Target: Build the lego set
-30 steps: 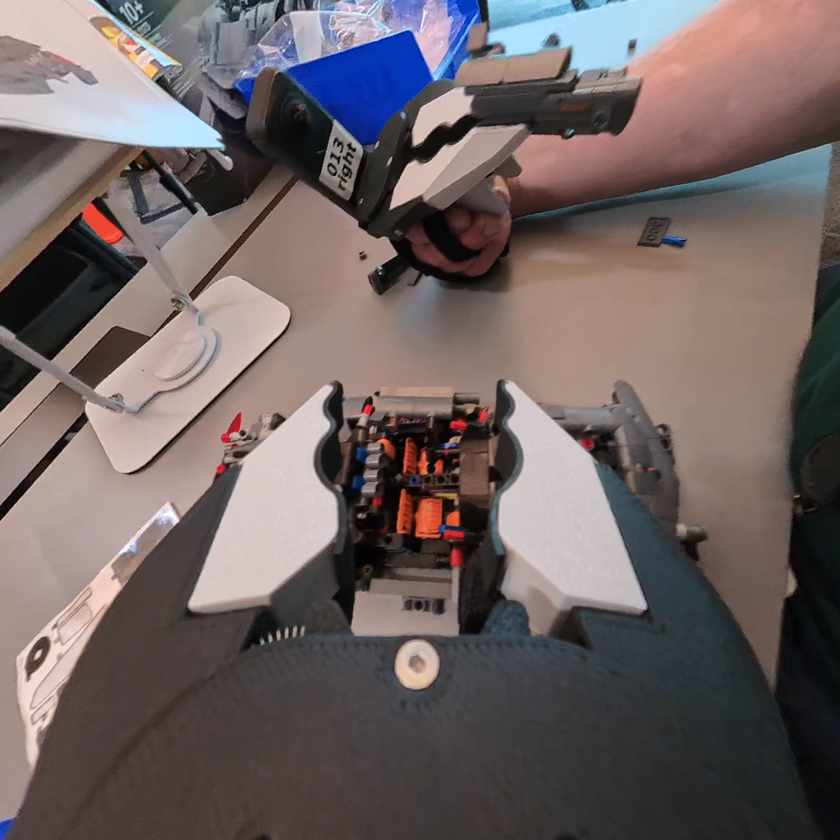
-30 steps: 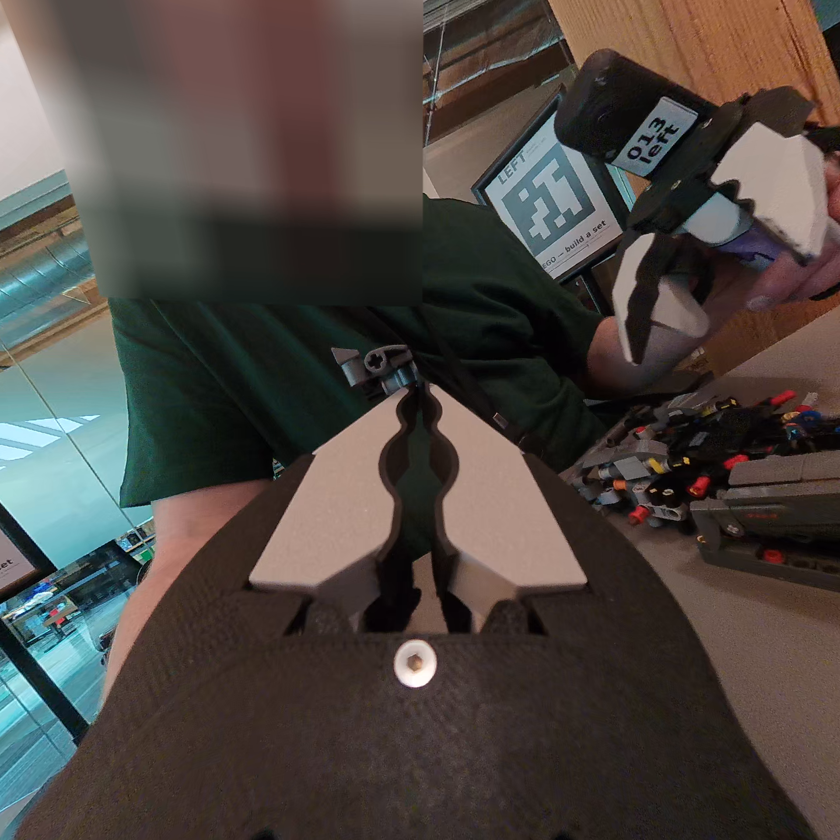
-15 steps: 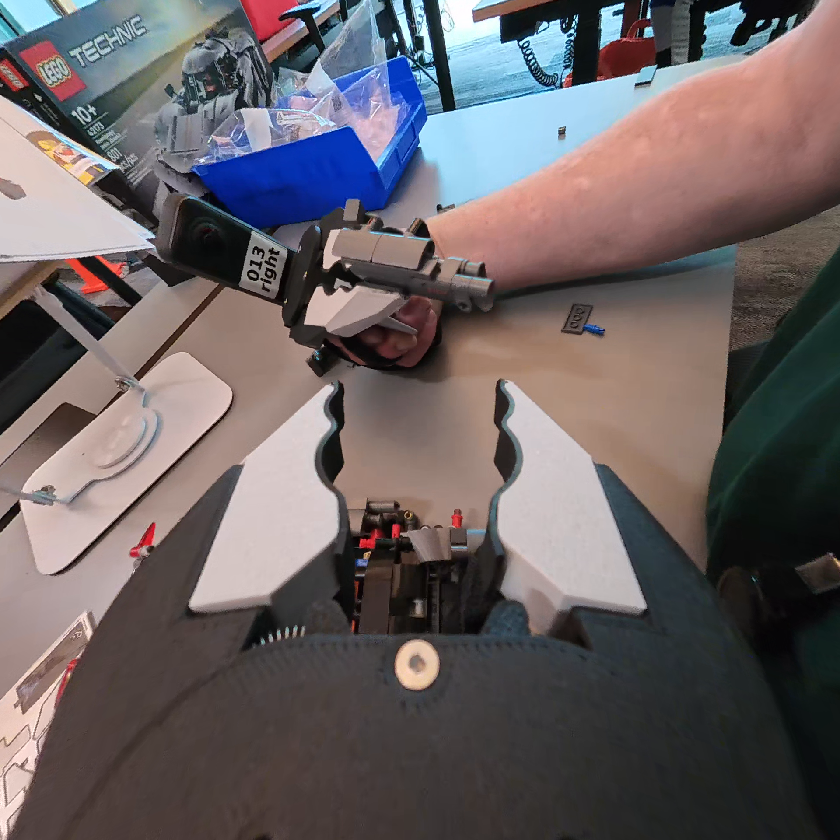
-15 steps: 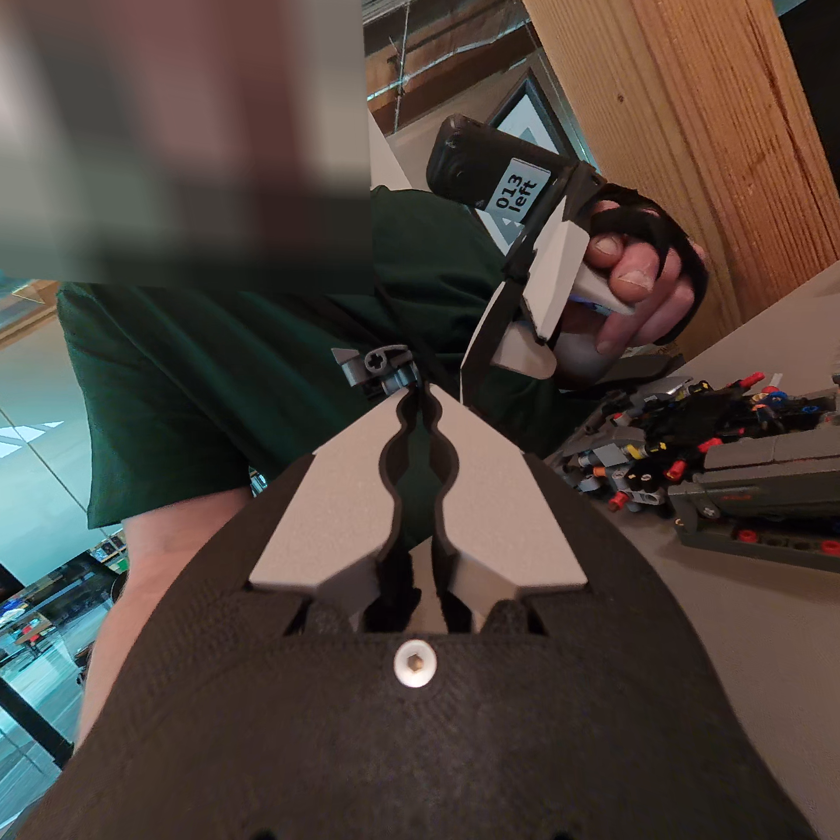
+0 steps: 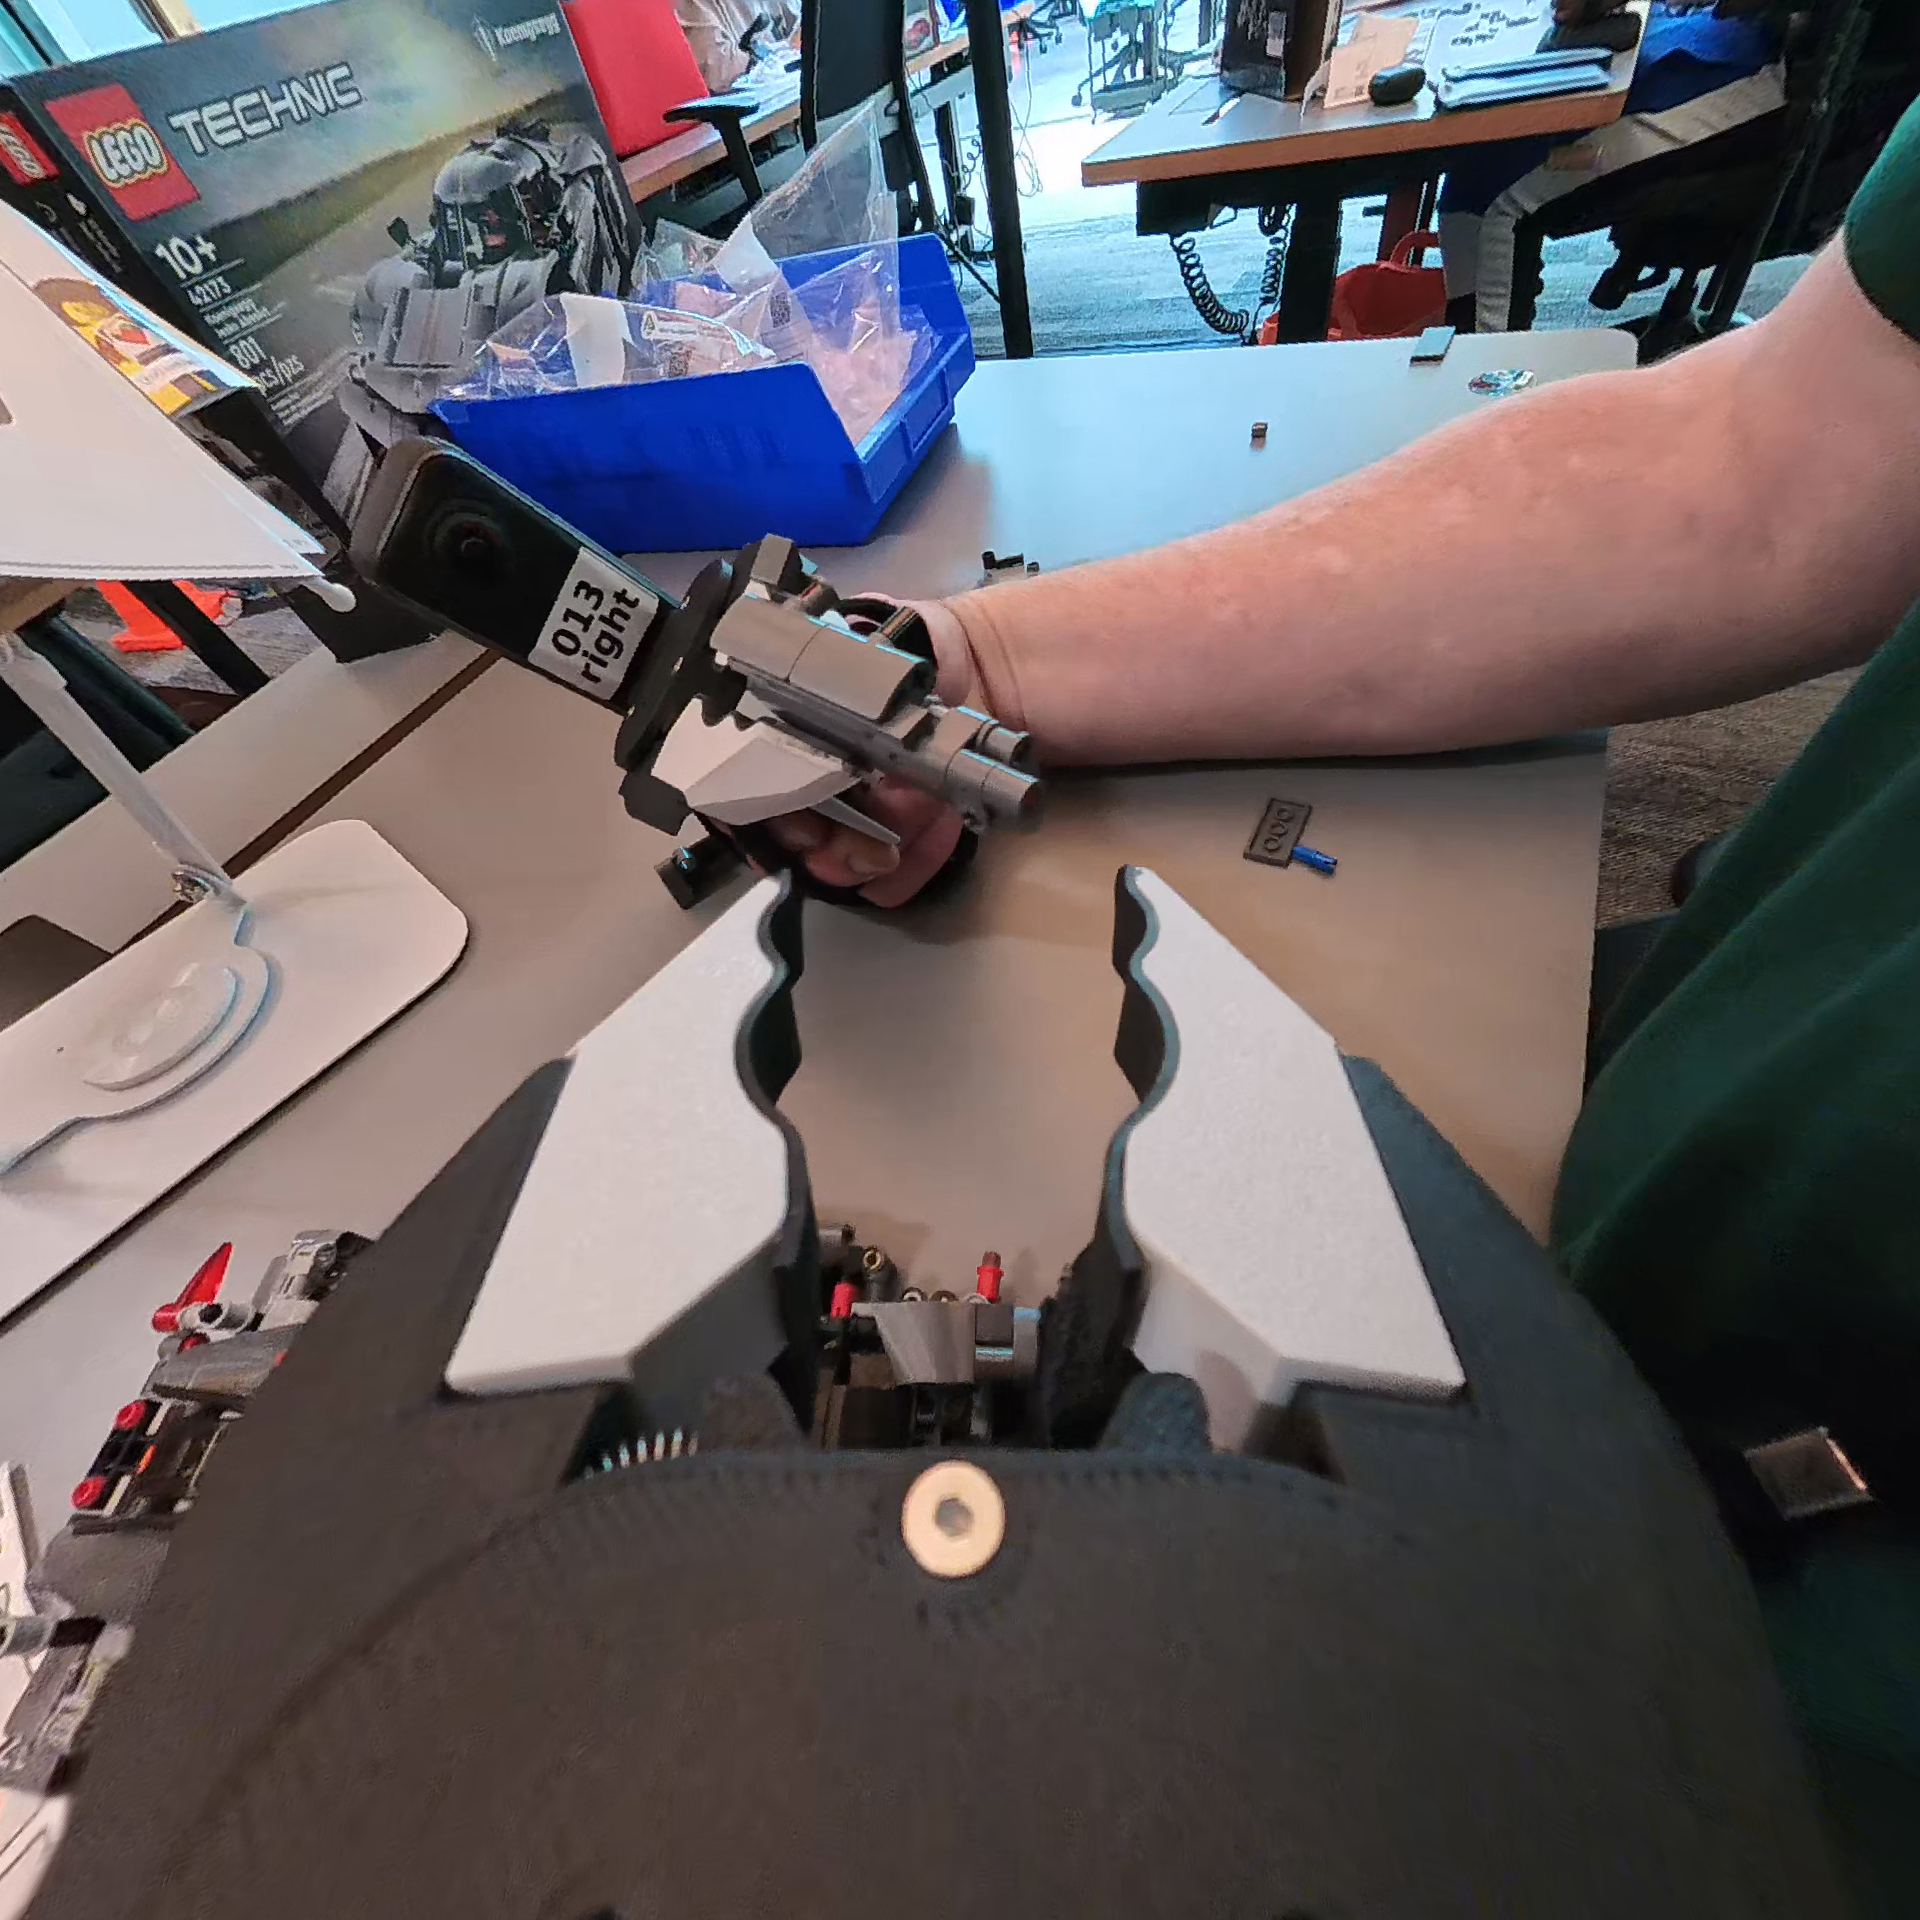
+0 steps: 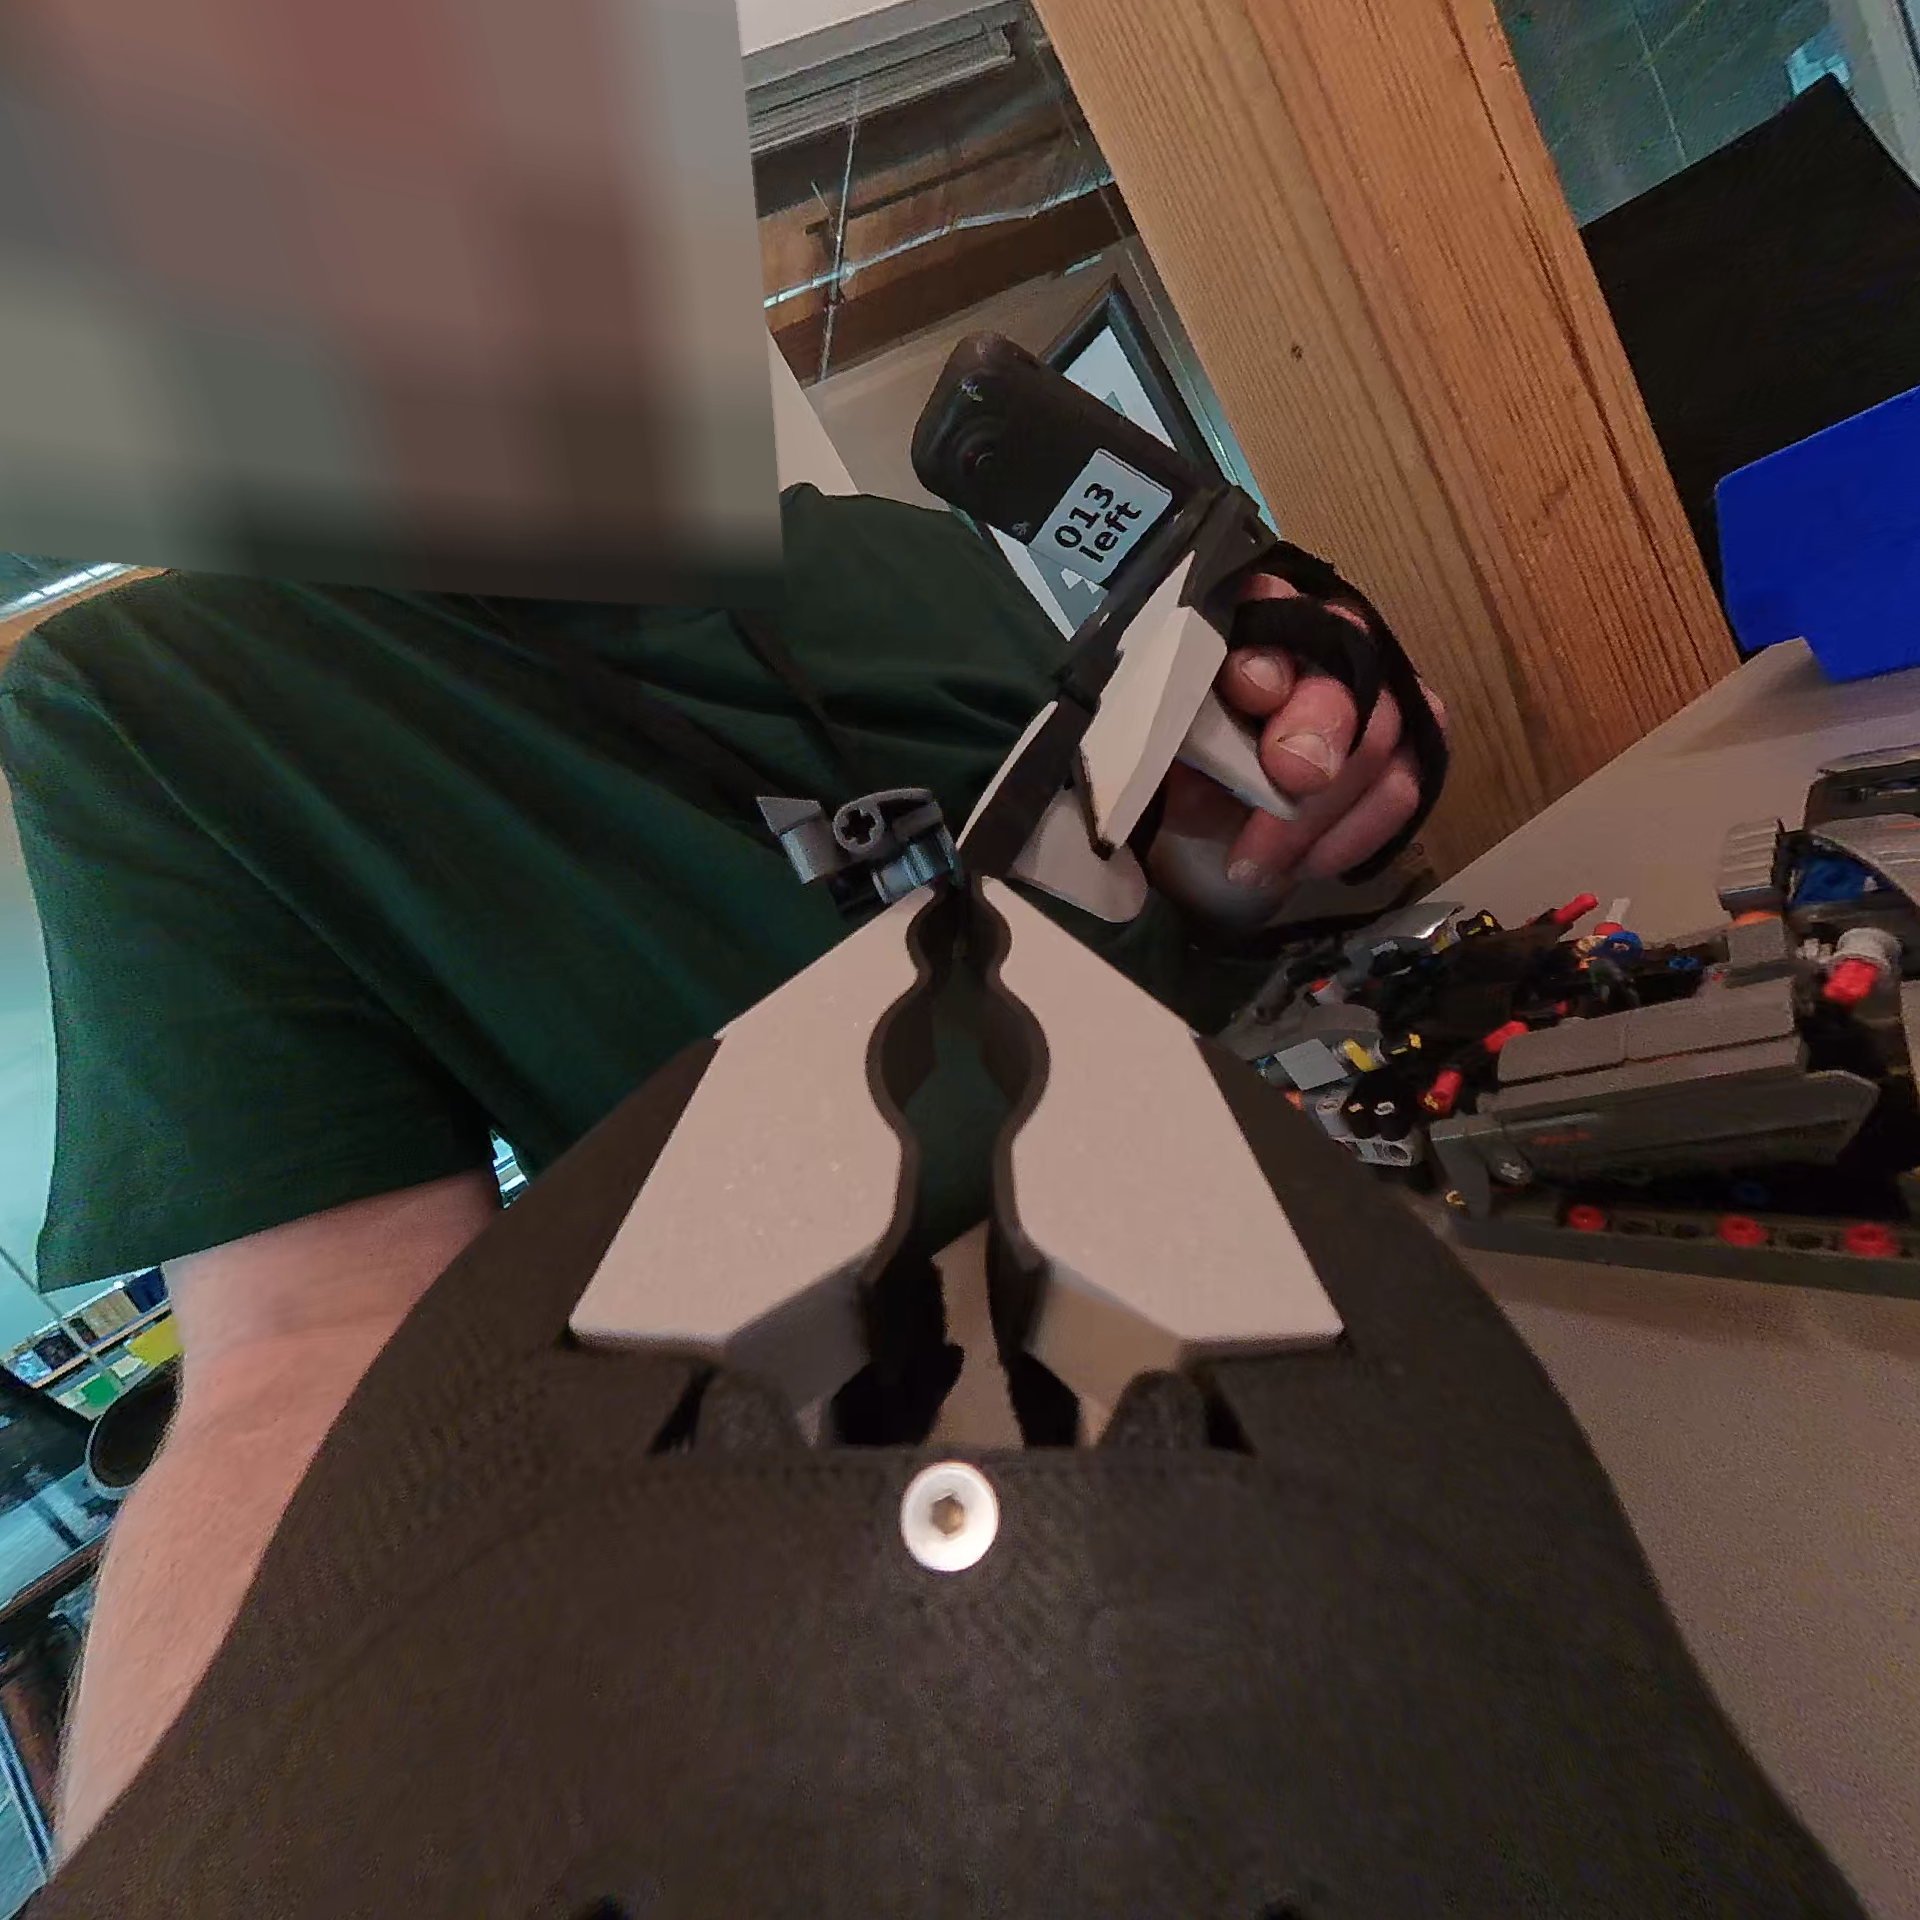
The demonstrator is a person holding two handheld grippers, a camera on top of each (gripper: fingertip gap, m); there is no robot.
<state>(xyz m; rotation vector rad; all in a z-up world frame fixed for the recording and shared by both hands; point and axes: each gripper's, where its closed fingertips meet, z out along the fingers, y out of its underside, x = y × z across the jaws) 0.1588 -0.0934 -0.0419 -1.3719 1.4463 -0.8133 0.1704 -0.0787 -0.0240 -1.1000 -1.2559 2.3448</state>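
My left gripper (image 5: 956, 909) is open and empty, held above the table. Under it, the dark grey Lego model (image 5: 925, 1340) with red and blue pins shows between the finger bases and at lower left. My right gripper (image 6: 961, 894) is shut on a small grey Lego sub-assembly (image 6: 862, 847), held in the air in front of a person's green shirt. In the left wrist view the right gripper (image 5: 831, 774) holds that grey assembly (image 5: 883, 696) above the table. In the right wrist view the left gripper (image 6: 1070, 821) hangs open close beside the held piece, above the model (image 6: 1558, 1049).
A blue bin (image 5: 707, 457) of plastic bags and the set's box (image 5: 312, 208) stand at the back. A white booklet stand (image 5: 208, 987) is at the left. A small dark plate with a blue pin (image 5: 1283, 836) lies at the right. A wooden post (image 6: 1403, 364) rises behind. My left and right fingertips are right by each other.
My left gripper has tilted up and drawn back off the model, still open. My right gripper has come lower and turned, still holding the grey assembly. The two grippers are now closer together.
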